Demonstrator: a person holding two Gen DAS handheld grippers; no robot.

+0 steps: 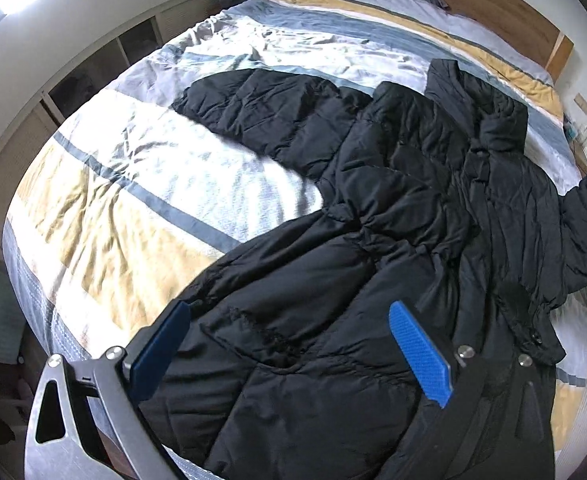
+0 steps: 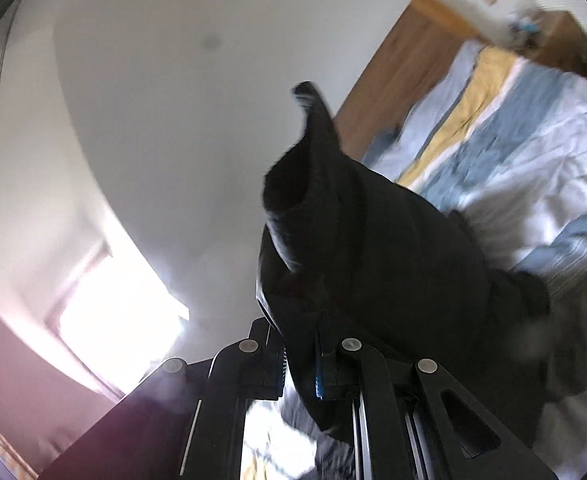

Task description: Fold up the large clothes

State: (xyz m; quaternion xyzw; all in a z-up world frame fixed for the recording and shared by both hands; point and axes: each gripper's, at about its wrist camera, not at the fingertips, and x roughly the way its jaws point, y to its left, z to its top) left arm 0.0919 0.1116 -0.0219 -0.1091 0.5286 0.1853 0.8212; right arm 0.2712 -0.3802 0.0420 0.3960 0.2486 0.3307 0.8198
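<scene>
Black puffer jacket [image 1: 393, 200] lies spread over the bed [image 1: 141, 184], on a duvet striped in white, yellow and grey-blue. One sleeve [image 1: 261, 108] stretches flat toward the far left side; collar end points toward the wooden headboard [image 1: 473, 4]. The hem end lies nearest the left wrist camera, at the foot of the bed.

Left tongs [image 1: 289, 330]: spread wide, blue pads [image 1: 419, 348] well apart, nothing between them. They hover low over the jacket's hem area, angled down along the garment toward the headboard. Contact with the fabric cannot be told.

Right tongs [image 2: 299, 368]: closed tight on a fold of the jacket [image 2: 373, 248], only a thin blue edge of one pad showing beside the cloth. Tilted steeply upward, camera taking in the ceiling [image 2: 181, 100] and a bright window [image 2: 109, 312]. The gripped black fabric rises in front of the lens, a cuff-like opening [image 2: 285, 196] at its top, the remainder draping down toward the bed at right. View is motion-blurred.
</scene>
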